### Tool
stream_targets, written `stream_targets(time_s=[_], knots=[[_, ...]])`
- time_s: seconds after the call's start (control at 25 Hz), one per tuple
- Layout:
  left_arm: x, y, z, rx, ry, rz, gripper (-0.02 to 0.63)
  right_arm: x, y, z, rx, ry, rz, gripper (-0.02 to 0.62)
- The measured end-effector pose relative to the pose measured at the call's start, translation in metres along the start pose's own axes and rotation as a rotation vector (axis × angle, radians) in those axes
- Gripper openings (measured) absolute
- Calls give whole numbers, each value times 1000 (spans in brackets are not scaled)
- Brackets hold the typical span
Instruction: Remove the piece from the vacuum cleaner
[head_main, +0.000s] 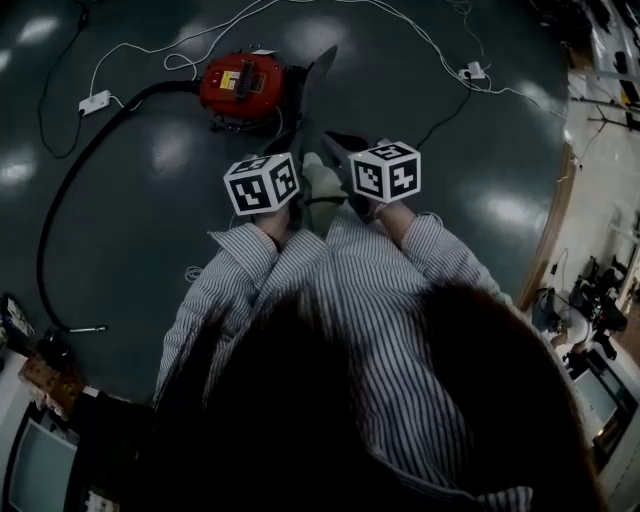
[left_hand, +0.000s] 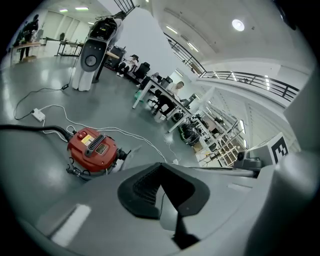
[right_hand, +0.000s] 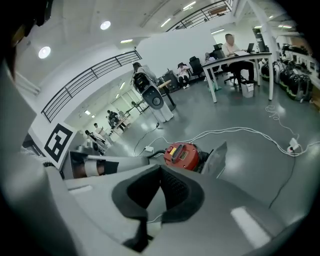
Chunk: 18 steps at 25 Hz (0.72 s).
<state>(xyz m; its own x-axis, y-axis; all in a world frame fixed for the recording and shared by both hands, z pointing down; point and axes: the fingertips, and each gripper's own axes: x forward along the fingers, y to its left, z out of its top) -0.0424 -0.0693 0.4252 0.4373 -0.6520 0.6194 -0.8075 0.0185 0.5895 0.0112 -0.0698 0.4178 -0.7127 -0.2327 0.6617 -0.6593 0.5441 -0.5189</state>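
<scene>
The red vacuum cleaner (head_main: 243, 85) sits on the dark floor ahead of me, also seen in the left gripper view (left_hand: 92, 150) and the right gripper view (right_hand: 182, 156). Its black hose (head_main: 60, 200) curves away to the left and back toward me. A grey flat piece (right_hand: 216, 159) stands at the vacuum's right side (head_main: 320, 75). Both grippers hang side by side short of the vacuum and touch nothing; their marker cubes (head_main: 262, 183) (head_main: 387, 171) show in the head view. The left gripper (left_hand: 161, 167) and the right gripper (right_hand: 160, 169) are shut and hold nothing.
White cables and power strips (head_main: 95, 102) (head_main: 472, 71) trail over the floor around the vacuum. A tall grey-white machine (left_hand: 92, 55) stands beyond it. People sit at desks (right_hand: 240, 55) further back. Boxes and equipment (head_main: 30, 370) crowd the near left.
</scene>
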Motion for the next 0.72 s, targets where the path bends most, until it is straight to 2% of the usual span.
stream_targets(time_s=[0.24, 0.48, 0.72], knots=[[37, 29, -12, -121, 24, 34, 6, 43, -26, -8, 41, 76, 9, 2], [70, 74, -49, -196, 73, 99, 6, 91, -64, -40, 95, 144, -21, 3], [105, 118, -81, -225, 101, 118, 6, 142, -106, -68, 157, 196, -38, 3]])
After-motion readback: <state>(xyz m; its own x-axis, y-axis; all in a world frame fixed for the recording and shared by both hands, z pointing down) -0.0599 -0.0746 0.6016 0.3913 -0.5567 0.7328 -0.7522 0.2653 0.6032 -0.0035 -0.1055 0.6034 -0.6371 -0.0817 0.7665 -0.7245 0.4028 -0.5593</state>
